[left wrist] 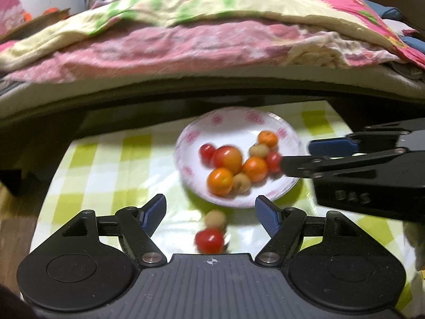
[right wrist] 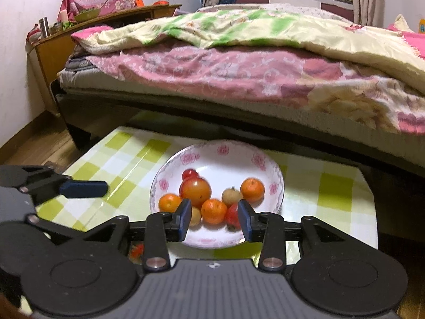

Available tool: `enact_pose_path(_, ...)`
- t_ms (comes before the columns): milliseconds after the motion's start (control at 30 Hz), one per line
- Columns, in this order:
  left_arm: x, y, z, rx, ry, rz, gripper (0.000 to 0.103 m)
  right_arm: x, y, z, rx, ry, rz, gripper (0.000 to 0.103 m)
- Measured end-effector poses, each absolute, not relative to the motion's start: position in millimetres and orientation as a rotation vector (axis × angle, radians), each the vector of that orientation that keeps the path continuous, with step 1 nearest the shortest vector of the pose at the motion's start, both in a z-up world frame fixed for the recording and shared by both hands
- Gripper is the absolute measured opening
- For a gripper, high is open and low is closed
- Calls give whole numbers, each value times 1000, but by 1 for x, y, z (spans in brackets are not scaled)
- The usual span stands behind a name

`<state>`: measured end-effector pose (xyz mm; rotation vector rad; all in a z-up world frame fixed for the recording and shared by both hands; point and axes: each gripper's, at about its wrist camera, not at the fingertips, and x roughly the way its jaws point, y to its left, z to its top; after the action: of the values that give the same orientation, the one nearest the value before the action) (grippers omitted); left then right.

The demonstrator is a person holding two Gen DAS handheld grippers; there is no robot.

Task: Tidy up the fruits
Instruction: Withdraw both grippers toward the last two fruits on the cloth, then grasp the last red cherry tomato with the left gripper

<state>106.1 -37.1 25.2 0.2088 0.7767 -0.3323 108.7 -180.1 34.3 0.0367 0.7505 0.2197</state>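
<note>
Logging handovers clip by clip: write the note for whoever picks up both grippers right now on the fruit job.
Left gripper: open, nothing between its fingers, poised over the two loose fruits.
Right gripper: jaws part open over the near side of the plate; a small red fruit lies between them, apparently not clamped.
Done: several fruits sit in the plate, including the big tomato and three oranges, e.g..
Left: a small tan fruit and a small red tomato lie on the checked cloth in front of the plate. They probably go in next.
</note>
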Motion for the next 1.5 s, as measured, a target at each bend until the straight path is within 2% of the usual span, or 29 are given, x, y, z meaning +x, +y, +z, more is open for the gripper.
enact_pose_path(300,90,0,16,137,837,-278,80,90,-174,23,36,826,246,41)
enact_pose_path(700,100,-32,-16,216,849,-345,79,90,-177,15,71,877,241,41)
enact_pose_path(833,110,-37,-25,223,836,-346,75,92,-180,16,82,873,245,42)
enact_pose_path(967,118,-38,-36,222,863,-337,65,97,-181,10,84,898,243,42)
enact_pose_path(1100,119,-38,-40,209,873,-337,59,103,-180,5,94,920,250,42)
enact_pose_path(1167,119,-37,-38,194,879,-348,48,105,-177,2,91,926,256,42)
enact_pose_path(1200,119,-37,-38,188,882,-348,47,107,-175,0,90,931,259,42)
enact_pose_path(1500,99,-15,-29,168,921,-352,45,114,-163,-7,116,960,286,42)
